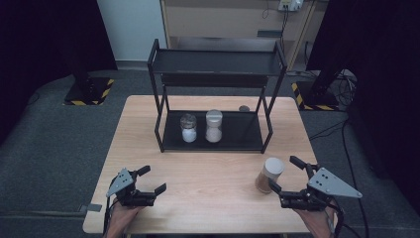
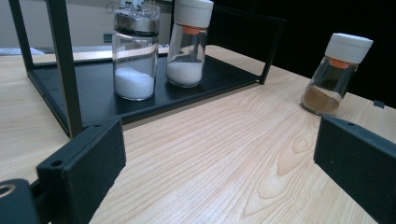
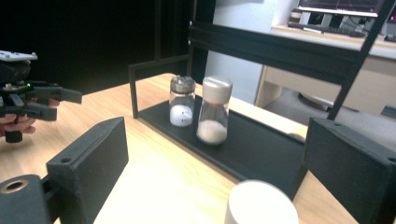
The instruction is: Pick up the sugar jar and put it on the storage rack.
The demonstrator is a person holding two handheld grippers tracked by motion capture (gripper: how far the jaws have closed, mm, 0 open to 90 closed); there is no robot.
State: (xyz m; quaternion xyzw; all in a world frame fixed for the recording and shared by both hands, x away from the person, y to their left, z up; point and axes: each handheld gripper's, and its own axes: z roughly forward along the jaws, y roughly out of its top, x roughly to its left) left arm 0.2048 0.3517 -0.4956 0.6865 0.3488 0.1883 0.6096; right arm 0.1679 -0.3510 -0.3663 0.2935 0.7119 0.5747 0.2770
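A jar of brown powder [image 1: 270,174] with a white lid stands upright on the wooden table [image 1: 208,198], near the front right corner. The right gripper [image 1: 286,176] has its jaws spread wide, and the jar sits just beside its far jaw tips, close in front of them but not pinched. The left gripper [image 1: 152,180] is near the front left corner, well apart from the jar, with its jaws spread too, and two jars of white powder [image 1: 188,128] [image 1: 213,126] stand on the bottom shelf of the black rack [image 1: 250,130].
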